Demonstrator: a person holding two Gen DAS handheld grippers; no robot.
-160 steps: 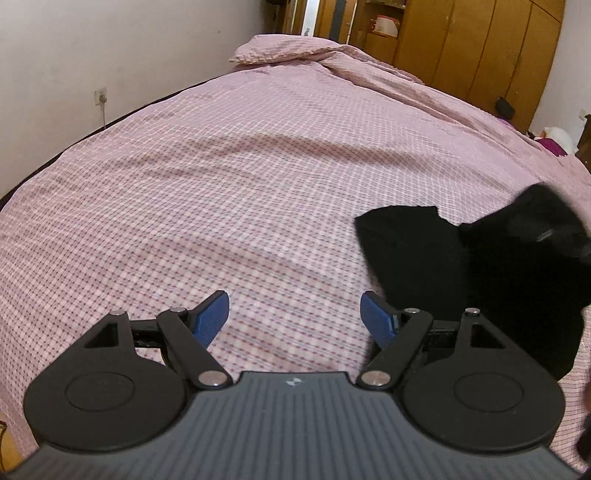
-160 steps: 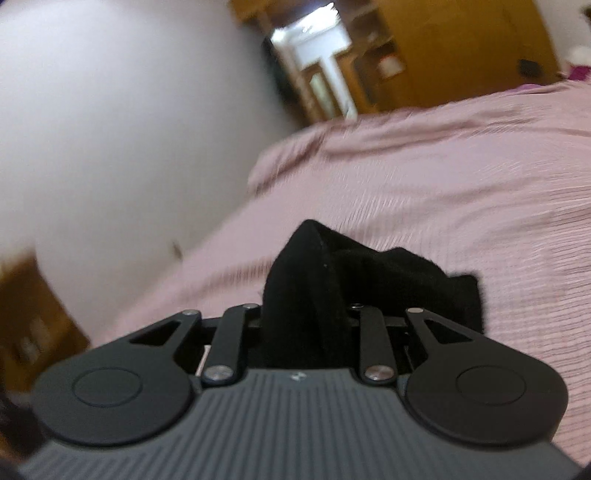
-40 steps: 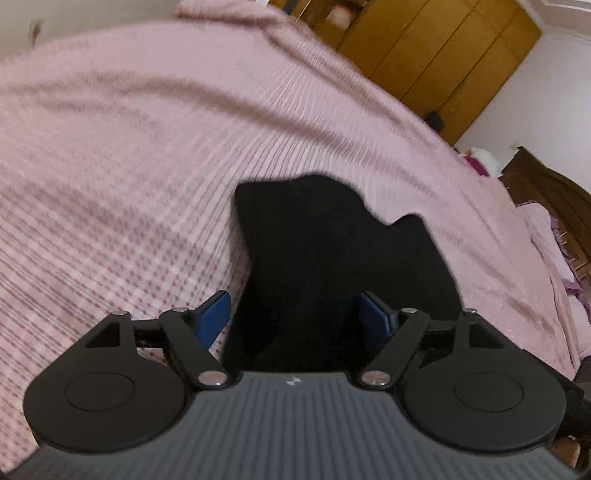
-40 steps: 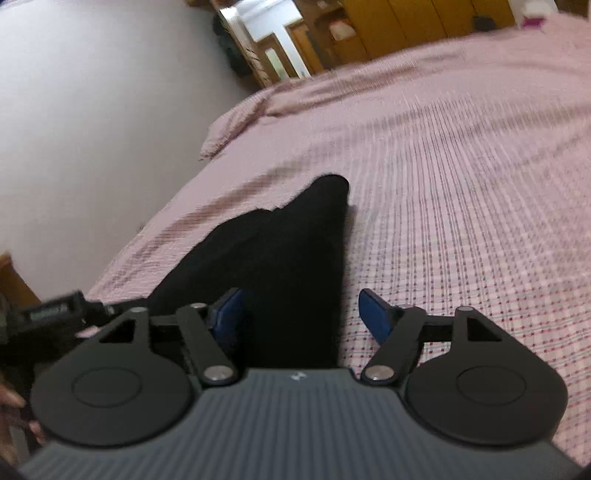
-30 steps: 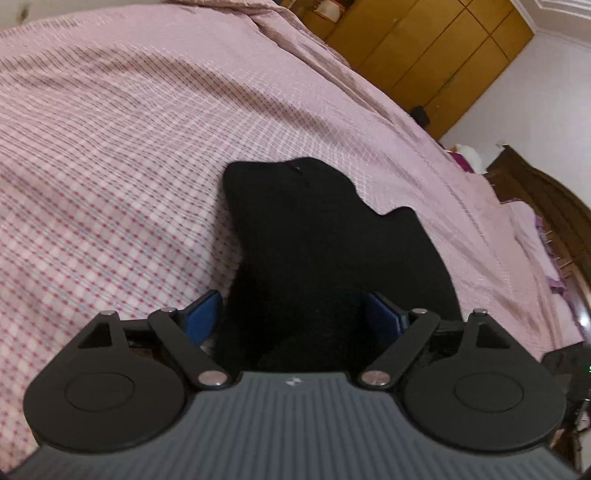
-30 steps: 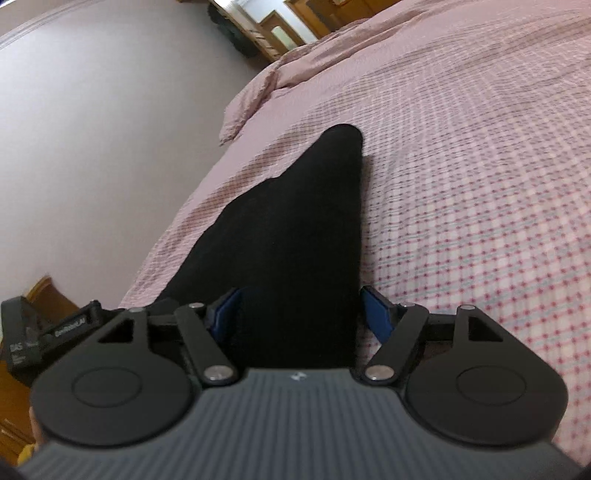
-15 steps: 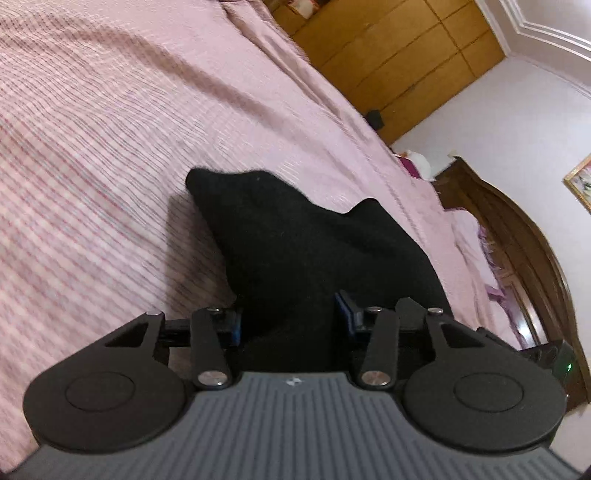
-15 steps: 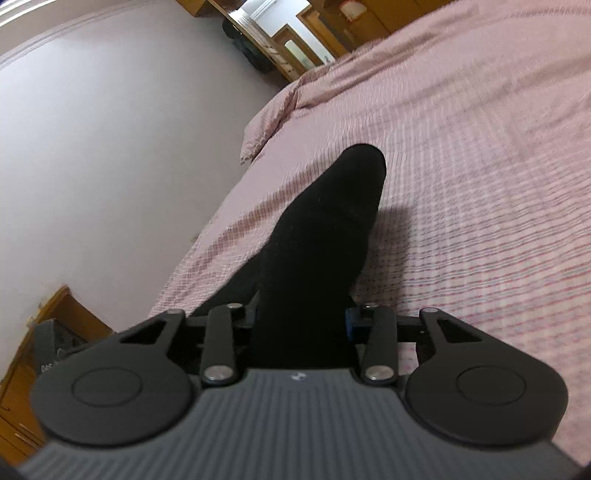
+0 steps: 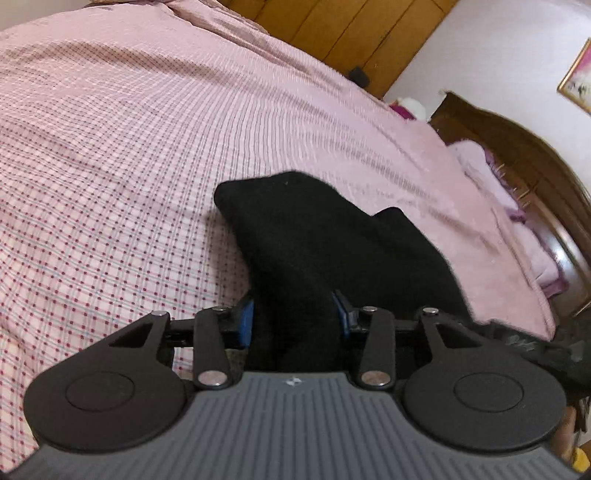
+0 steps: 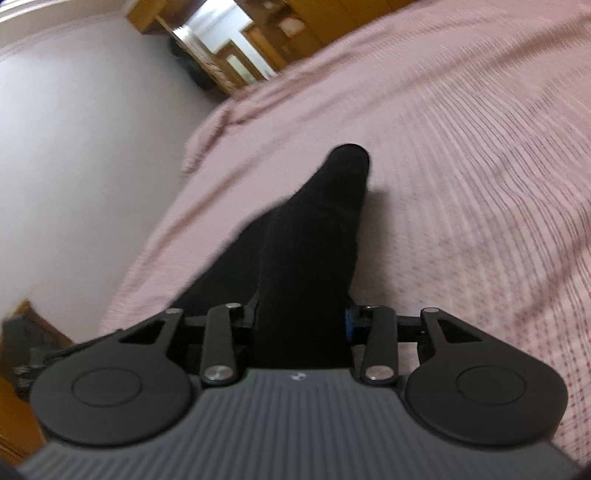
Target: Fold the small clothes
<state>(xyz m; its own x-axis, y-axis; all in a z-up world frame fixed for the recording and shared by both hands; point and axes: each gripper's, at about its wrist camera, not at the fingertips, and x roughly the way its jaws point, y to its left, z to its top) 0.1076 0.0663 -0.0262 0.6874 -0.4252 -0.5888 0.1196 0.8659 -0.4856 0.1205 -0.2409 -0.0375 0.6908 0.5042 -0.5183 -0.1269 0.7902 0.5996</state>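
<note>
A black garment lies on the pink checked bedcover, its near edge raised into both grippers. In the left wrist view my left gripper is shut on that edge, and the cloth fills the gap between the blue pads. The right wrist view shows the same garment stretching away to a rounded tip. My right gripper holds its near end; the jaws are opening slightly, with the cloth still pinched between them. Cloth hides the fingertips of both grippers.
The bedcover spreads wide on all sides of the garment. A wooden wardrobe and a dark headboard stand beyond the bed. A pale wall and a doorway lie past the bed's left edge.
Both grippers went from wide open around the garment to closed on its near edge. Both hands then swept sideways over the bed, drawing the cloth along with them.
</note>
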